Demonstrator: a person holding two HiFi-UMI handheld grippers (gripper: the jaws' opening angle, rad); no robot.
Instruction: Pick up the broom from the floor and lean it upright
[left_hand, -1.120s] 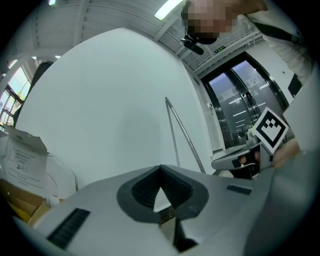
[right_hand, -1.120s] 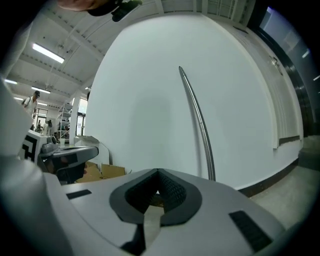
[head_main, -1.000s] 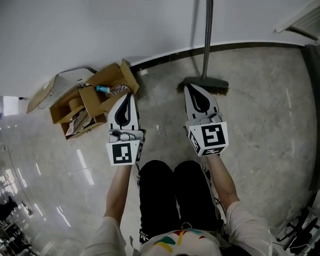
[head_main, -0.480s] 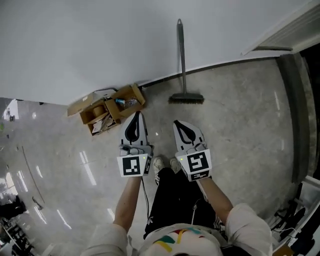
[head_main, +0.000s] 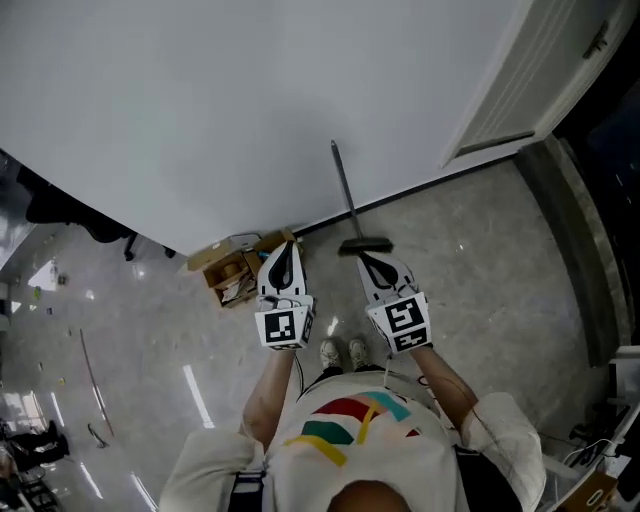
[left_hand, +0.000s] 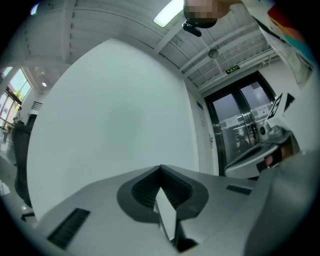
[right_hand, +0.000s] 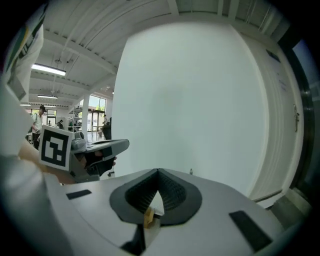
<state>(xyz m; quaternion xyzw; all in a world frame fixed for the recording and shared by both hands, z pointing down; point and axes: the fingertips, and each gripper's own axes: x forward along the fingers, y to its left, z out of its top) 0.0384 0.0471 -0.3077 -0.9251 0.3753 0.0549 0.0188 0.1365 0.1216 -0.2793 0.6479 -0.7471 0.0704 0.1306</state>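
Broom (head_main: 349, 208) upright against white wall

Gry broom (head_main: 365, 245), wht wall (head_main: 250, 100).

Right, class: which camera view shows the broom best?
The head view: the broom shows whole, brush head on the floor, handle leaning on the white wall. The left gripper view shows none of it; the right gripper view shows at most a tiny stub, too small to tell.
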